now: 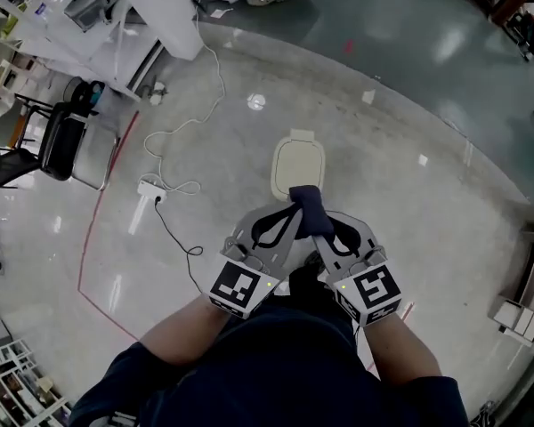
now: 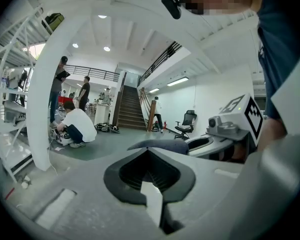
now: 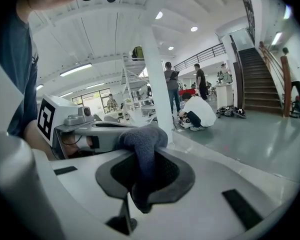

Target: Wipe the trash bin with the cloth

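Fingers of your right gripper are clenched on the dark blue cloth, which bunches up over their tips. Just beside them, your left gripper has its fingers pressed together with nothing between them. Past both sets of fingertips, the cream-lidded trash bin stands on the grey floor. You cannot tell whether the cloth touches it.

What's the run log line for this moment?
left gripper: shut, empty | right gripper: shut on cloth | trash bin: on floor, apart from cloth | wipe: not begun
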A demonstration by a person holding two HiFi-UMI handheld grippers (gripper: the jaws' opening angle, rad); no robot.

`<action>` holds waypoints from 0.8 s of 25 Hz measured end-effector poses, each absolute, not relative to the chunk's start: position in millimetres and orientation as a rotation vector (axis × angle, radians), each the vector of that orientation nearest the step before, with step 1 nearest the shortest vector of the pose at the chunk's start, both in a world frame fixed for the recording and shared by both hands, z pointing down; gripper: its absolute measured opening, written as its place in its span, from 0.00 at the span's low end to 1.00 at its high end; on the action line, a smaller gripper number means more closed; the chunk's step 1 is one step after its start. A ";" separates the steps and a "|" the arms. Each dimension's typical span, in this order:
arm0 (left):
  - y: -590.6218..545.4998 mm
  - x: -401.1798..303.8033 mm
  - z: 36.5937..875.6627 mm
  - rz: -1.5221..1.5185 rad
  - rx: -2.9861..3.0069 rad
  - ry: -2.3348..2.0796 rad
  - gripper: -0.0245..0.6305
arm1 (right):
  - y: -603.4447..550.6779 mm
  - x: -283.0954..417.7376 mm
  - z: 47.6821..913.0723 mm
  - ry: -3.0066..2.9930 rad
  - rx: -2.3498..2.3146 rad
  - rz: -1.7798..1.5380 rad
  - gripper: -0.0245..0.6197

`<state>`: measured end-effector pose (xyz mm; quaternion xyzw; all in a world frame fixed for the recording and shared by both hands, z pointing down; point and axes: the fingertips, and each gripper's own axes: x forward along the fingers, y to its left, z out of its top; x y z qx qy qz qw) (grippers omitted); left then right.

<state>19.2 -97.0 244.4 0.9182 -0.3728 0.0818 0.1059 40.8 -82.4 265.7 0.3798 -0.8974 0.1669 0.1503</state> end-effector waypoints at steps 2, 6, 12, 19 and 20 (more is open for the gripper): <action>-111.2 19.7 261.0 0.227 2.668 -1.129 0.03 | -98.4 43.5 280.0 -2.579 1.080 0.467 0.12; -135.6 12.9 311.2 0.211 2.631 -1.180 0.03 | -123.7 38.5 327.7 -2.590 1.076 0.472 0.12; -159.5 -1.9 388.3 0.210 2.616 -1.229 0.03 | -148.1 29.3 397.5 -2.602 1.067 0.431 0.12; -177.0 -19.8 481.1 0.196 2.580 -1.277 0.03 | -175.6 41.1 490.1 -2.558 1.128 0.418 0.12; -181.3 -20.9 493.9 0.192 2.581 -1.284 0.03 | -181.3 42.1 504.2 -2.550 1.130 0.409 0.12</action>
